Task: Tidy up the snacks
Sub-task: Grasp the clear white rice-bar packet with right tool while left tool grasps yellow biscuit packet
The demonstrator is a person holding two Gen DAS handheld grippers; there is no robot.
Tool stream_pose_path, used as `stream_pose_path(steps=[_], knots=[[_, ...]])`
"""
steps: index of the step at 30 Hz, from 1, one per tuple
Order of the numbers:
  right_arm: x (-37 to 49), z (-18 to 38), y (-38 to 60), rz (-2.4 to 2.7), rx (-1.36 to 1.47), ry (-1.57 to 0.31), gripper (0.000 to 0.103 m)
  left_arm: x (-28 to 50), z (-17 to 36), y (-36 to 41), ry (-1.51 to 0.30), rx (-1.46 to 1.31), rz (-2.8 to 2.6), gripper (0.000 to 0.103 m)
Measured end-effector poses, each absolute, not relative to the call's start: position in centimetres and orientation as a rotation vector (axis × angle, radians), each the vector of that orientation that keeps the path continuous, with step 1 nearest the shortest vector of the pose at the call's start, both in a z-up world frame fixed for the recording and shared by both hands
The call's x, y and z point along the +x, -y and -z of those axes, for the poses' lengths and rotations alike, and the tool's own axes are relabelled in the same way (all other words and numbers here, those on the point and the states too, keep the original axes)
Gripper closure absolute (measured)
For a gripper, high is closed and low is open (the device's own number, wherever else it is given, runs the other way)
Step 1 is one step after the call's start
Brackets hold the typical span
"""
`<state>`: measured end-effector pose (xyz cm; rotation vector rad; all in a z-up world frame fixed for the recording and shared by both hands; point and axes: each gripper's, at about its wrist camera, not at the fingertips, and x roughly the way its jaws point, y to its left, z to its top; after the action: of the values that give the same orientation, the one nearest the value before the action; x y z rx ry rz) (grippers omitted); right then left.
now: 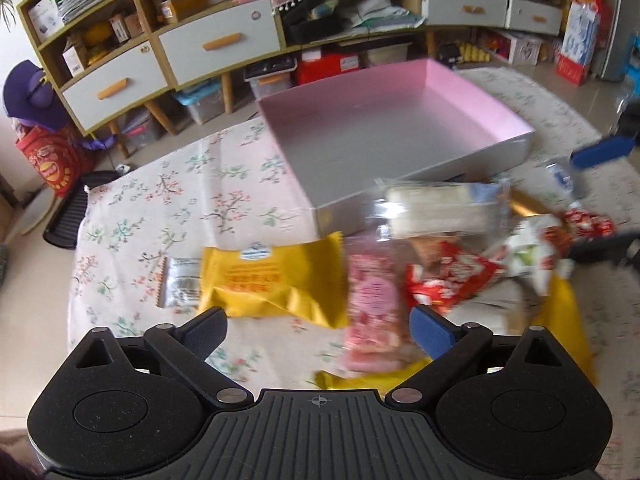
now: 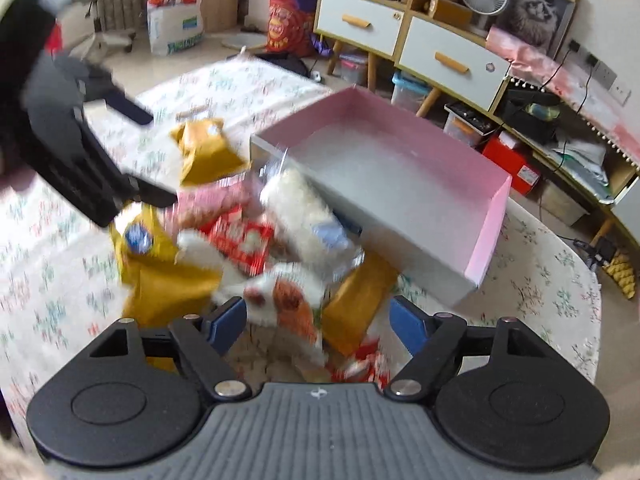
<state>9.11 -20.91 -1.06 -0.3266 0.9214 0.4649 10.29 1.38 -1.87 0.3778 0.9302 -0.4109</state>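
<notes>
An empty pink-lined grey box [image 1: 496, 114] [image 2: 490, 216] stands on the floral tablecloth. A heap of snack packets lies in front of it: a yellow packet [image 1: 272, 284], a pink packet [image 1: 372, 312], a red packet [image 1: 448, 280] and a clear pack of white rice crackers [image 1: 436, 210] [image 2: 300, 208]. My left gripper [image 1: 318, 330] is open just above the yellow and pink packets. My right gripper [image 2: 318, 320] is open over a white and orange packet [image 2: 288, 300]. The left gripper also shows at the left of the right wrist view [image 2: 132, 152].
A floral tablecloth [image 1: 180, 208] covers the table. A shelf unit with grey drawers [image 1: 220, 46] stands behind, with storage bins under it. More yellow packets [image 2: 160, 272] and a brown packet [image 2: 356, 304] lie in the heap. The table edge runs at right [image 2: 596, 320].
</notes>
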Motion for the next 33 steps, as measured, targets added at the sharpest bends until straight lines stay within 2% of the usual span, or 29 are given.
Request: stream_pose_path(steps=[11,21,25,29,33], knots=[[13.2,2.8,18.3,-0.465,-0.318,-0.967,0.042,13.8,3.2,-1.9,-0.954,0.315,0.354,0.009],[14.5,4.5,17.5,-0.416,-0.373,-1.004,0.043,14.7,4.7,-2.5,-0.944,0.259,0.315,0.008],[14.6,4.9,17.2,-0.404,-0.377,-0.999,0.040,15.3,5.2,-2.7,-0.942,0.232,0.287,0.005],[14.8,5.4,17.0,-0.384,-0.376,-0.998,0.043,15.9,5.8,-3.0,-0.970,0.184,0.256,0.006],[14.7,5.9,16.8,-0.371,-0.399,-0.998,0.052,16.6,5.0,-3.8,-1.004,0.101,0.224,0.007]])
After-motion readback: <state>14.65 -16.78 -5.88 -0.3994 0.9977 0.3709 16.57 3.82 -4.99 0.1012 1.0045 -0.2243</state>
